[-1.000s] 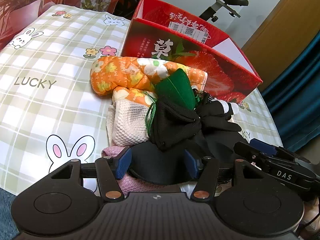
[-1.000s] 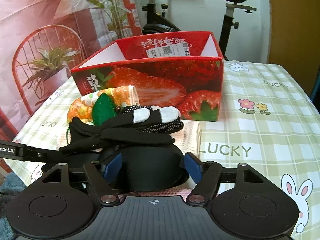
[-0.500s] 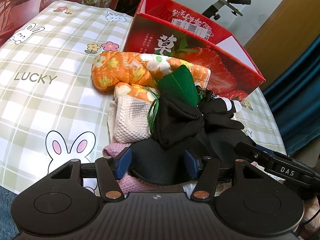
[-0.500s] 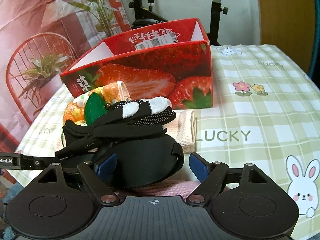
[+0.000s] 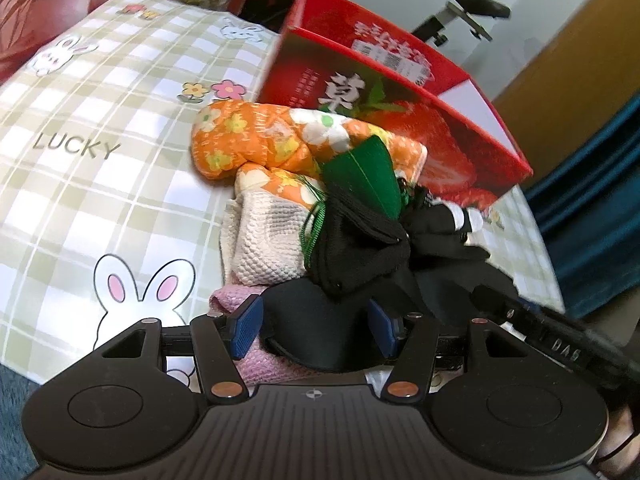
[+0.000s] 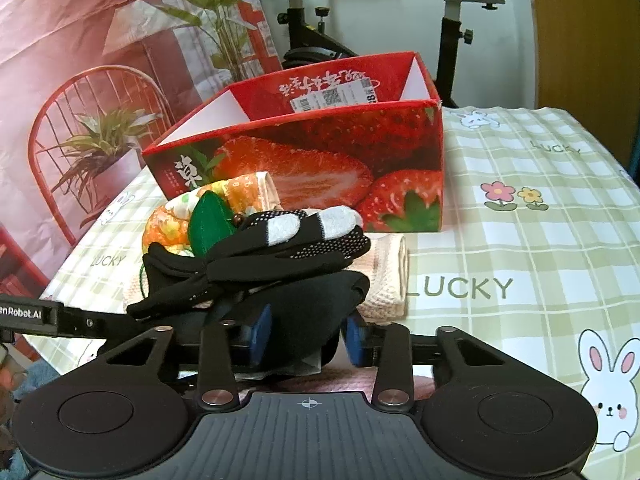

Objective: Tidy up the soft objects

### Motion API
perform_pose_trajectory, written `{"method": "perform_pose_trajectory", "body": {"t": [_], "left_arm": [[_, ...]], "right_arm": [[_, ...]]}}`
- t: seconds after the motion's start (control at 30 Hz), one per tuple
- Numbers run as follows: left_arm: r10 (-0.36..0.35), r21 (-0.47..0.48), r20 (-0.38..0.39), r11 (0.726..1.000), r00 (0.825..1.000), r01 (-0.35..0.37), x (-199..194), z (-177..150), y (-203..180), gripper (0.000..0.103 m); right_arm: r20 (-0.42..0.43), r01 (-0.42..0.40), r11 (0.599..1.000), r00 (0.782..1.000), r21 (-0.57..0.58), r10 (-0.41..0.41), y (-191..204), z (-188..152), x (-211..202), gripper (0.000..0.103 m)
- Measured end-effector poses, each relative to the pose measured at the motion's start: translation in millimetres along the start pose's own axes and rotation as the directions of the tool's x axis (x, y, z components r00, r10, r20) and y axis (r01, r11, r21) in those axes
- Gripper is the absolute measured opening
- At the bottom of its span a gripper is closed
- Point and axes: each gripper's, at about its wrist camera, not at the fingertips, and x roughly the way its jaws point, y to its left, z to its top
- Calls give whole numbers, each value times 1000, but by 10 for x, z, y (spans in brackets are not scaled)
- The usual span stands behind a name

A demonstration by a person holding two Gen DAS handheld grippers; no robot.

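Note:
A pile of soft things lies on the checked tablecloth before the red strawberry box (image 5: 400, 92) (image 6: 320, 152). On top are black gloves (image 5: 360, 248) (image 6: 260, 256), a green leaf-shaped pouch (image 5: 360, 176) (image 6: 210, 224), an orange flowered cloth (image 5: 256, 140) (image 6: 168, 228) and a cream knit cloth (image 5: 264, 240) (image 6: 384, 268). Lowest is a black eye mask (image 5: 316, 332) (image 6: 308, 320) on a pink cloth (image 5: 260, 364). My left gripper (image 5: 314, 326) stands open around one end of the mask. My right gripper (image 6: 306, 334) has closed on the other end.
The tablecloth (image 5: 100, 152) (image 6: 540, 240) has rabbits, flowers and the word LUCKY. An exercise bike (image 6: 460, 40) stands behind the box. A backdrop with a red chair and plants (image 6: 92, 132) is at the left. The table's near edge (image 5: 24, 372) is close to the left gripper.
My right gripper's fingers have come together on the black eye mask. Both views have shifted a little; the pile has not visibly moved. The left gripper stays open around the mask.

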Motion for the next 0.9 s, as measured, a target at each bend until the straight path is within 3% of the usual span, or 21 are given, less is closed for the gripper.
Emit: {"method": "perform_pose_trajectory", "body": {"t": [0.13,0.2,0.6,0.8,0.9], "left_arm": [[-51,-156,15,986,999,53,-103,42,226,60],[-62,-191,8,980,998,62,-116,37,274,60],[-58,-167,-80,985,995,44,107,-43,228,60],[-61,-171,-86,984,994,46,174,-52,239,60],[-76,-157,-70,986,995,65,152,-44,198,54]], "right_arm": [[1,-5,1000,1000,-3,5,8,2,-6,31],[-3,-6,1000,1000,5,6,-1,-5,4,31],[-15,-7,1000,1000,7,7,-6,-17,21,31],[-21,-8,1000,1000,10,8,-20,-16,34,32],[-21,-8,1000,1000,11,9,-20,-16,33,32]]}}
